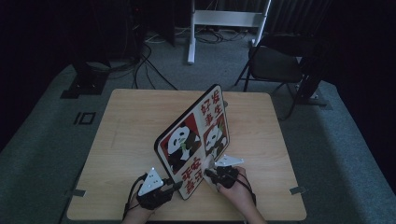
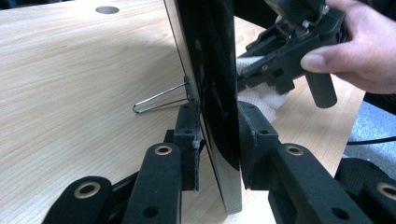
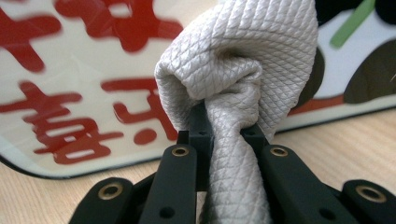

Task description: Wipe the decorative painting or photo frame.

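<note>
A glossy rectangular picture board with rounded corners and a black edge (image 1: 194, 140) stands tilted on the light wooden table (image 1: 126, 130), propped at the back by a thin wire stand (image 2: 159, 100). Its face carries two panda pictures and large red Chinese characters, seen upside down and too blurred to read. The left gripper (image 1: 173, 185) has its jaws clamped on the board's near edge, one pad on each face. The right gripper (image 1: 208, 171) pinches a bunched white quilted cloth (image 3: 243, 60) tightly and presses it against the board's printed face, covering part of the lettering. The person's forearms are cut off at the bottom of the high view.
</note>
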`<state>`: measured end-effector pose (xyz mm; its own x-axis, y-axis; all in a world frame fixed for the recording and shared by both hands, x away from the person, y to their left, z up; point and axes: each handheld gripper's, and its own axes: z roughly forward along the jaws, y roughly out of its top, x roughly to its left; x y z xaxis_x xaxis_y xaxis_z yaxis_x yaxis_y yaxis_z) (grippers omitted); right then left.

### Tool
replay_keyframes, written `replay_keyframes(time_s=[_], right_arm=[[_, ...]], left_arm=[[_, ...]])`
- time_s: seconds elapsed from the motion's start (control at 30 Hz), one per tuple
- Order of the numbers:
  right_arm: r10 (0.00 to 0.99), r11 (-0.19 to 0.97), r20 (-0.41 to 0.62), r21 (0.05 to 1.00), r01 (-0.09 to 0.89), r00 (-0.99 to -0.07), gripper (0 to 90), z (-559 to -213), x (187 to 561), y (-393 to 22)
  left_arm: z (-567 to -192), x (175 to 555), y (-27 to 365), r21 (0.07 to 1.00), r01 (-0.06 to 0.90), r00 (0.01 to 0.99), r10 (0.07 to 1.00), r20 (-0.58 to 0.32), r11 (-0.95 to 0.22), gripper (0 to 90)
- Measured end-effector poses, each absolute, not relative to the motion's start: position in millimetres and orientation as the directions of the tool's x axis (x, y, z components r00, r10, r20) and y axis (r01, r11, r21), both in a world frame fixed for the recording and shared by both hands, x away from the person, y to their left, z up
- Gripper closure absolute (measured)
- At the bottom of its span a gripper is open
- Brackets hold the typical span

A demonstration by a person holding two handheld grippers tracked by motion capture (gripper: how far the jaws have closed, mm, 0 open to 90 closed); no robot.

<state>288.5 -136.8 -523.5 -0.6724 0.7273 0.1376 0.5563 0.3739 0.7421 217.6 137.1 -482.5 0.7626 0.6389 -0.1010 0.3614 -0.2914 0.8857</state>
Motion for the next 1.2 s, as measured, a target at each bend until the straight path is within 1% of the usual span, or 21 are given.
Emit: replay_keyframes(time_s=[0.3, 0.47, 0.53, 0.77, 0.97, 1.2], right_arm=[[0.735, 0.388, 0.147, 0.71, 0.588, -0.662, 81.1, -540, 287, -141], [0.736, 0.384, 0.152, 0.709, 0.591, -0.66, 81.1, -537, 287, -142], [0.733, 0.372, 0.155, 0.724, 0.581, -0.662, 81.1, -531, 286, -143], [0.721, 0.32, 0.141, 0.8, 0.507, -0.678, 81.1, -488, 287, -143], [0.703, 0.272, 0.116, 0.868, 0.416, -0.701, 81.1, -444, 288, -137], [0.68, 0.23, 0.084, 0.919, 0.321, -0.728, 81.1, -398, 291, -127]], left_arm=[[-483, 218, 138, 0.886, 0.363, 0.763, 0.638, -0.105, -0.288, 72.8], [-483, 218, 138, 0.886, 0.364, 0.761, 0.64, -0.106, -0.286, 72.9], [-483, 218, 138, 0.887, 0.364, 0.761, 0.641, -0.106, -0.286, 72.9], [-483, 219, 138, 0.886, 0.366, 0.761, 0.64, -0.109, -0.284, 73.0], [-483, 219, 139, 0.887, 0.365, 0.761, 0.64, -0.108, -0.284, 73.0], [-483, 219, 139, 0.886, 0.365, 0.761, 0.639, -0.108, -0.285, 73.0]])
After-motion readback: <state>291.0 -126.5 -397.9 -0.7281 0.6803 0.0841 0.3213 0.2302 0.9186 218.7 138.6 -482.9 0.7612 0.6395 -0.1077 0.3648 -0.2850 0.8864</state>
